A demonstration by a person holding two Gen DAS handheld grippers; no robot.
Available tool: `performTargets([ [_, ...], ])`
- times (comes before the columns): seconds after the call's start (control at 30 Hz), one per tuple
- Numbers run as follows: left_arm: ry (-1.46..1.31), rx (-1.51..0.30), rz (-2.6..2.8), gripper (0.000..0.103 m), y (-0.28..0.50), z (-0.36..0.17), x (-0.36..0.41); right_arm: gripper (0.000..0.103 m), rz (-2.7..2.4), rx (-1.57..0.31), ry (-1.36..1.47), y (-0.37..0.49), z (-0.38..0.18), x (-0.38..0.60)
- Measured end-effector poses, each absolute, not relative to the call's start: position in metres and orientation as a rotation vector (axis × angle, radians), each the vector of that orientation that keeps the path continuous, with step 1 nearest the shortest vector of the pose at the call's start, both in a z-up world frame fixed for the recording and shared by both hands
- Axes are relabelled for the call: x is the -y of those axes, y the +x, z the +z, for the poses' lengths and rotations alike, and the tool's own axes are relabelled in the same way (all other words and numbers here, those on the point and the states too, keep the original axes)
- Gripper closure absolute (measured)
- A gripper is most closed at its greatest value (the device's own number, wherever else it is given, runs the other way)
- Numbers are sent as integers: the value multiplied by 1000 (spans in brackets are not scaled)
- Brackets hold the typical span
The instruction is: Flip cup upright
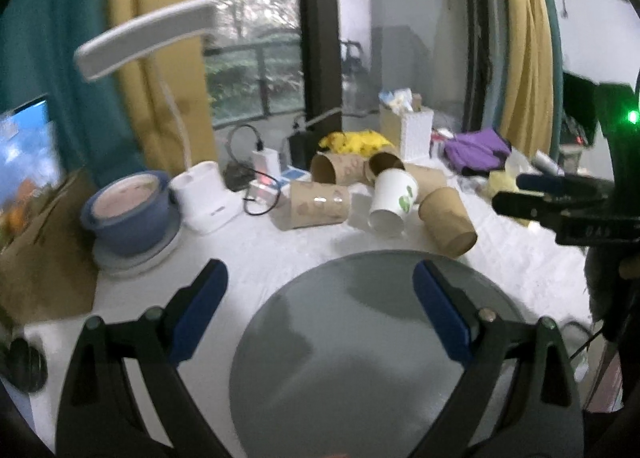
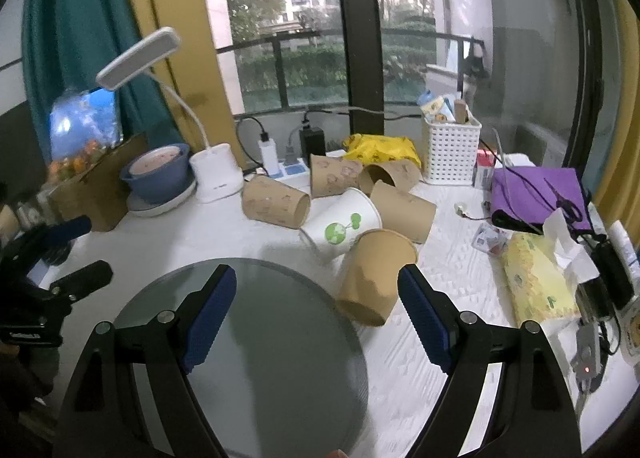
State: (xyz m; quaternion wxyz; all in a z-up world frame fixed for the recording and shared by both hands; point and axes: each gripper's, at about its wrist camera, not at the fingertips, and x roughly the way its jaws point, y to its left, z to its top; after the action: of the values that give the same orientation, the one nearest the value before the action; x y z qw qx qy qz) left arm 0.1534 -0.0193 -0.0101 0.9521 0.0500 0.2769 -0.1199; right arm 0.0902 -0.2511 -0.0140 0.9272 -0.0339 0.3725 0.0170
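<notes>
Desk (image 2: 420,358): white textured cover, cluttered along its 12 o'clock edge.
Round tray (image 2: 256,338): grey, flat on the desk at 6 o'clock, bare.
Left claw (image 1: 320,298): level, aimed toward the window, blue pads spread wide above the tray, holding nothing.
Right claw (image 2: 316,298): level and forward, pads spread wide; its right finger (image 2: 424,322) sits just beside the nearest cup.
Cup pile: five brown cups and one white paper cup (image 2: 344,223) lie tipped together at 12 o'clock of the tray.
Nearest brown cup (image 2: 376,278): on its side, touching the tray's 2 o'clock rim.
Desk lamp (image 2: 212,173): white, at 10 o'clock.
</notes>
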Motion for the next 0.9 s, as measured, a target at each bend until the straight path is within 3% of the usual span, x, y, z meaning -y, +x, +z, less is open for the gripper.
performTargets([
  [0.9, 530, -815, -446, 8, 422, -45, 119, 18, -85, -949, 117, 244, -64, 358],
])
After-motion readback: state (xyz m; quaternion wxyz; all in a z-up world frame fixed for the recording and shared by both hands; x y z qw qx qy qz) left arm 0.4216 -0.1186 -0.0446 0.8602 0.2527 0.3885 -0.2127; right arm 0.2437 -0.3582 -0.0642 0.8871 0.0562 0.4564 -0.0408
